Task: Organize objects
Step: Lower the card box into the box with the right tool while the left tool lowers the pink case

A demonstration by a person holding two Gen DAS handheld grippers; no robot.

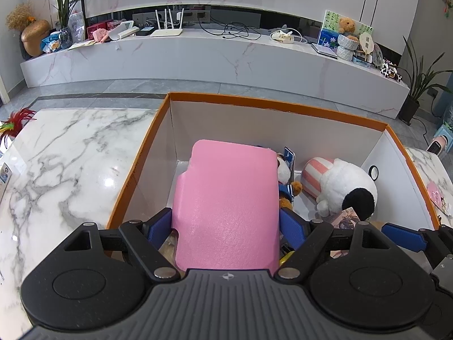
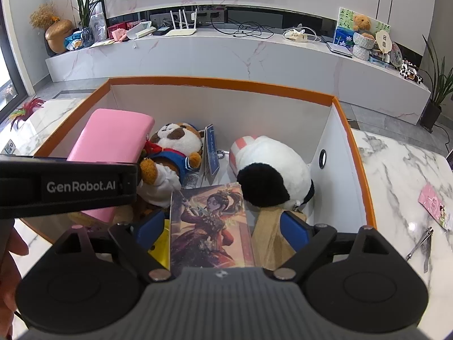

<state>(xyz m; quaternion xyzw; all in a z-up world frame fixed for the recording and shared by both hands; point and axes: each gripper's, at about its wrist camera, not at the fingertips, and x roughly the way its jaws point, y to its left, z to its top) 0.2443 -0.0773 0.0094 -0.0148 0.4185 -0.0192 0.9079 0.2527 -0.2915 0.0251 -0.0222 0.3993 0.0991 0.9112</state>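
Left gripper [image 1: 226, 226] squeezes the pink foam pad [image 1: 226, 204] between its blue fingers [image 1: 158, 226], holding it tilted down into the orange-rimmed box [image 1: 283, 104], most likely to tuck it by the left wall. Right gripper [image 2: 223, 226] has its fingers spread apart; the picture card [image 2: 209, 223] lies loose between them, not pinched. It seems just dropped in the box beside the brown-and-white plush dog [image 2: 175, 147] and the black-and-white plush [image 2: 271, 170]. White letters on the left gripper's side say "GenRobot.AI" [image 2: 80, 186]. Writing on the dog's blue tag [image 2: 211, 153] is too small to read.
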